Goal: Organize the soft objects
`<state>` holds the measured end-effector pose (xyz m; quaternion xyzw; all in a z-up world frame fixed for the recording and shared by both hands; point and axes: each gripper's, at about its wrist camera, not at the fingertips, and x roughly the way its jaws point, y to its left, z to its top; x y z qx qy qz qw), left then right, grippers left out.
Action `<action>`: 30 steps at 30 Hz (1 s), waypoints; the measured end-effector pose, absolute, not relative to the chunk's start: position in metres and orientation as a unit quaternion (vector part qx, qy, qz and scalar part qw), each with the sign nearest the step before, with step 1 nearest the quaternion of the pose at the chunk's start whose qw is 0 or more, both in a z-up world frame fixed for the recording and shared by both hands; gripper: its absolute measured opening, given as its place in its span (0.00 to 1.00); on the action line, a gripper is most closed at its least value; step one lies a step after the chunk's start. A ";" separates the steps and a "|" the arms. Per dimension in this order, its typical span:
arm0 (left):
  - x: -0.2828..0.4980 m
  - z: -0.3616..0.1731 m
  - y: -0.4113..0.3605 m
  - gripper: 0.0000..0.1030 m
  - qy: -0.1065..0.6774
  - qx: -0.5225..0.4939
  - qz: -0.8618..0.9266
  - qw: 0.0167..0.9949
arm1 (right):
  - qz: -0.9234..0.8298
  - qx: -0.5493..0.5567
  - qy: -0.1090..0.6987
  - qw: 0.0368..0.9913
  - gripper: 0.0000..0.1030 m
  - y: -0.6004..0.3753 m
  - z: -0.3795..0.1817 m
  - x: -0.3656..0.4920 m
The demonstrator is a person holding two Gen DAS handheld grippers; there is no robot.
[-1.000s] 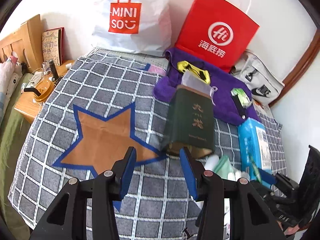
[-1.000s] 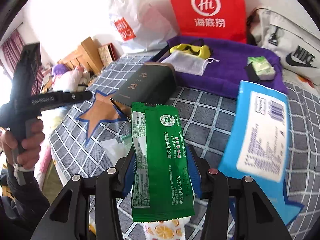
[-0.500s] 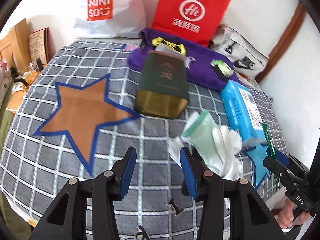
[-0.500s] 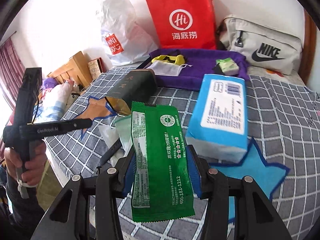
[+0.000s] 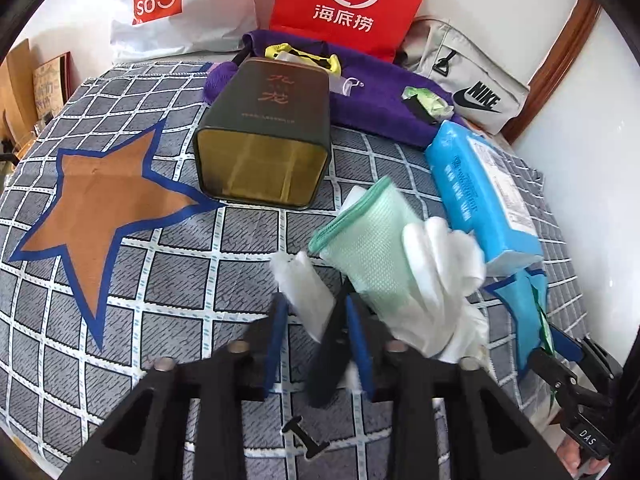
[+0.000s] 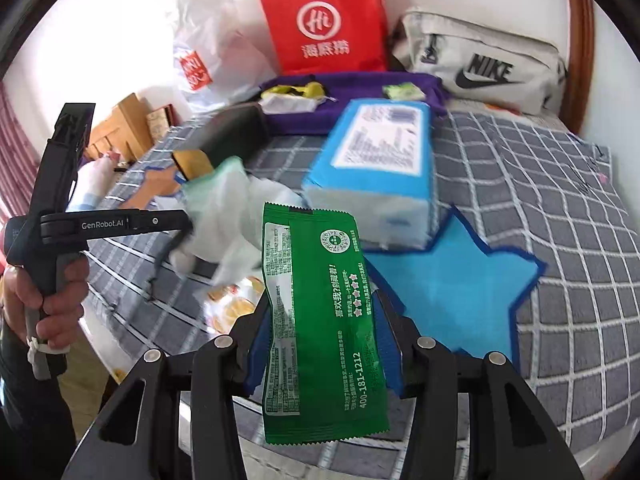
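bedspread [image 5: 168, 320]: grey, white grid, brown and blue stars
snack packet [image 6: 320, 312]: green
tissue pack [image 5: 480, 192]: blue
towel [image 5: 376, 108]: purple

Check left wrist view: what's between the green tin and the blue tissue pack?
In the left wrist view, a mint-green mesh cloth and white gloves lie between the tin and the tissue pack.

white cloth [image 5: 308, 300] motion-blurred between closing left gripper [image 5: 316, 344] fingers, contact perhaps not yet made
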<state>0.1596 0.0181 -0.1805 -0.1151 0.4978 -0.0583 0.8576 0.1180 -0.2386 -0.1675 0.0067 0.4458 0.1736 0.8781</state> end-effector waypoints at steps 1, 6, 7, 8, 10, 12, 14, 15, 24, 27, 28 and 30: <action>0.159 -0.181 0.018 0.13 0.496 -0.120 -0.061 0.858 | 0.164 0.000 0.447 0.879 0.45 -0.241 -0.170 0.117; 0.155 -0.180 0.023 0.06 0.487 -0.118 -0.055 0.863 | 0.131 -0.005 0.459 0.879 0.45 -0.253 -0.188 0.118; 0.153 -0.179 0.025 0.05 0.484 -0.115 -0.051 0.866 | 0.130 -0.002 0.461 0.878 0.45 -0.254 -0.192 0.117; 0.152 -0.178 0.027 0.05 0.484 -0.114 -0.050 0.866 | 0.130 0.000 0.464 0.876 0.45 -0.254 -0.195 0.118; 0.149 -0.175 0.034 0.05 0.481 -0.118 -0.046 0.868 | 0.125 0.001 0.468 0.875 0.45 -0.253 -0.201 0.119; 0.145 -0.171 0.042 0.05 0.477 -0.120 -0.040 0.870 | 0.122 -0.003 0.463 0.878 0.45 -0.251 -0.202 0.117; 0.143 -0.168 0.049 0.05 0.473 -0.121 -0.034 0.872 | 0.122 -0.004 0.463 0.878 0.45 -0.250 -0.202 0.117; 0.142 -0.167 0.051 0.05 0.472 -0.123 -0.034 0.872 | 0.121 -0.004 0.463 0.878 0.45 -0.250 -0.203 0.117; 0.149 -0.176 0.050 0.18 0.483 -0.166 -0.051 0.858 | 0.118 -0.012 0.464 0.878 0.45 -0.246 -0.203 0.117; 0.156 -0.186 0.047 0.21 0.489 -0.175 -0.049 0.853 | 0.117 -0.011 0.463 0.879 0.45 -0.246 -0.203 0.115; 0.157 -0.189 0.046 0.21 0.491 -0.175 -0.051 0.852 | 0.117 -0.011 0.462 0.879 0.45 -0.246 -0.203 0.115; 0.160 -0.193 0.042 0.21 0.486 -0.170 -0.048 0.856 | 0.116 -0.012 0.462 0.879 0.46 -0.246 -0.203 0.115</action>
